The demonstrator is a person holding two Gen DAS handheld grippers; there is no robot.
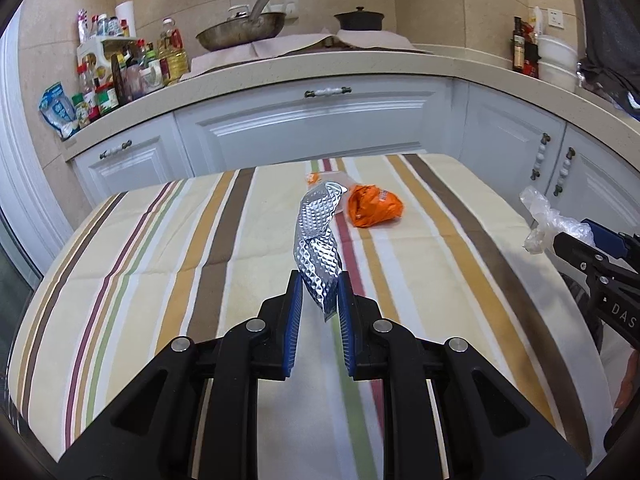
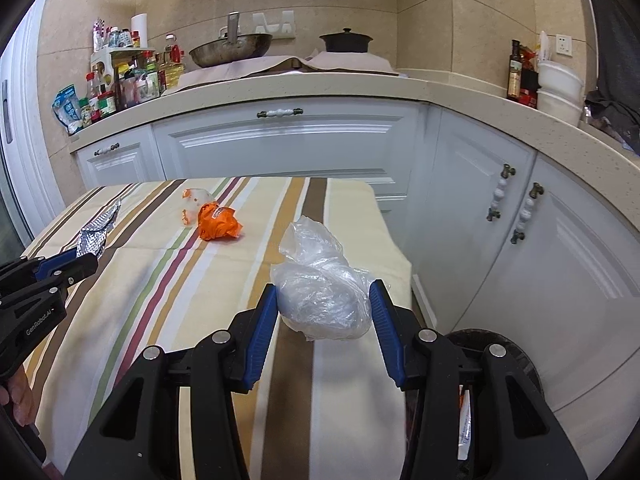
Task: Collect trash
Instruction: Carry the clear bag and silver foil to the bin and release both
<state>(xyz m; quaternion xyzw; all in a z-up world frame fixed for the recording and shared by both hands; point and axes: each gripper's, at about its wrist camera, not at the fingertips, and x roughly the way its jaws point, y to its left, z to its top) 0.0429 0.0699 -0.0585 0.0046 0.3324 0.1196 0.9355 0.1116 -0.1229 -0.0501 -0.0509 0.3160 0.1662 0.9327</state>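
A table under a cream cloth with brown, orange, green and maroon stripes (image 1: 160, 240) fills the lower and middle part of both views. Behind it, across the upper half, white panelled cabinets (image 1: 304, 128) carry a speckled beige stone counter (image 1: 320, 68).

On that counter a steel wok with a long handle (image 1: 240, 32) sits at upper centre, a black lidded pot (image 1: 359, 19) to its right, and a cluster of bottles and jars (image 1: 120, 68) at upper left.

The right gripper (image 2: 325, 294), at lower centre of its own view, is clamped on a crumpled clear plastic bag (image 2: 320, 280), both blue pads pressed into the bag's sides, held above the cloth's right edge.

The left gripper (image 1: 320, 290), at lower centre of its view, pinches the lower end of a twisted strip of embossed silver foil (image 1: 316, 236), which stands up from the pads, clear of the cloth.

A crumpled orange wrapper (image 1: 374, 210) lies on the cloth just above centre; touching its left side is a smaller clear wrapper with orange print (image 2: 196, 200).
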